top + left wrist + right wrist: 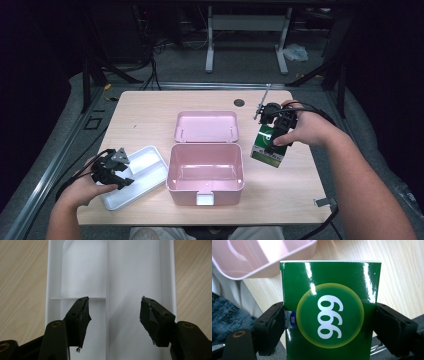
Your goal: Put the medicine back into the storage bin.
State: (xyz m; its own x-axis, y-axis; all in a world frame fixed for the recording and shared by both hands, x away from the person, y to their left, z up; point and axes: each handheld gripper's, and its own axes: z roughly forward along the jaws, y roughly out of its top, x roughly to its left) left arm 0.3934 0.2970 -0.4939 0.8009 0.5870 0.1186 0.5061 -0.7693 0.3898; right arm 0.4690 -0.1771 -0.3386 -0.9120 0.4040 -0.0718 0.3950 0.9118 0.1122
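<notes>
Beside pink box (205,172), right hand-held gripper (274,134) clamping green carton (267,145)

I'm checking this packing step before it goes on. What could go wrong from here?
The green box is glossy and held only by its side edges in the right gripper, so it might slip or twist. It could also catch the rim of the pink case. The left gripper hangs open over the white tray, which lies loose.

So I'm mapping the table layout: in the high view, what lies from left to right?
Left gripper → white divided plastic tray → open pink plastic box → green cardboard carton held in the right gripper.
</notes>
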